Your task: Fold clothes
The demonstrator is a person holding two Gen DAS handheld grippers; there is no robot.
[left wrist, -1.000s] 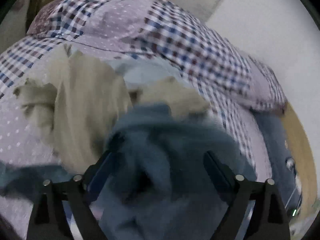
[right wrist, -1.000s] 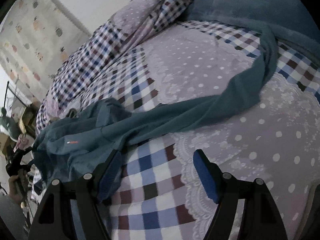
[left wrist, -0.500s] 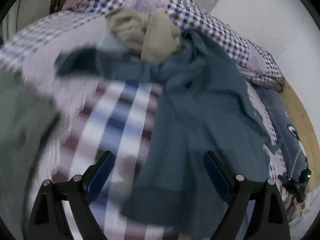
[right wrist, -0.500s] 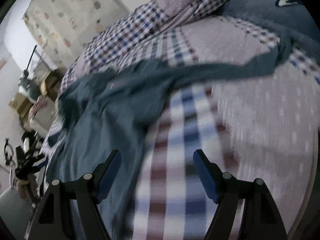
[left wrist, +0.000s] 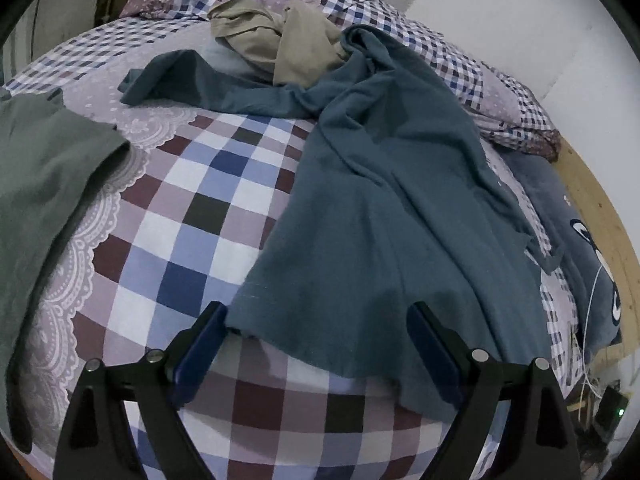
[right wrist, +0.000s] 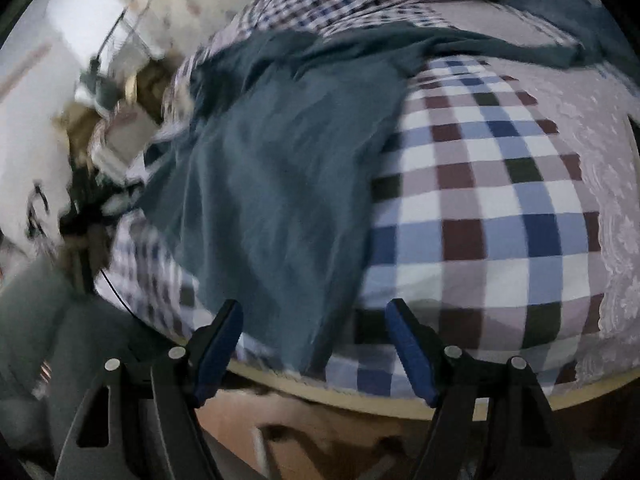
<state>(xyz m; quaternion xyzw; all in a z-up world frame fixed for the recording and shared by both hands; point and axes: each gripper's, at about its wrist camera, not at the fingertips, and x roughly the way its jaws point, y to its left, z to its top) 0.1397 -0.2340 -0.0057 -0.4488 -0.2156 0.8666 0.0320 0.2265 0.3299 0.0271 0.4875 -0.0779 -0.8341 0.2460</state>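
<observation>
left gripper [left wrist: 316, 340] spread wide, nothing held, hovering at the near hem of the teal shirt [left wrist: 384, 200]. shirt lies rumpled lengthwise on the checked bedspread [left wrist: 192, 216], one sleeve trailing left, collar end up vs a crumpled beige garment [left wrist: 280, 40] at the far side. grey-green cloth [left wrist: 44, 184] on the left edge of bed, dark blue pillow [left wrist: 568, 216] to the right. right gripper [right wrist: 314, 344] also spread, empty, just off the bed edge w/ the shirt [right wrist: 272, 168] hem draping over betw its fingers. background in right view blurred.
</observation>
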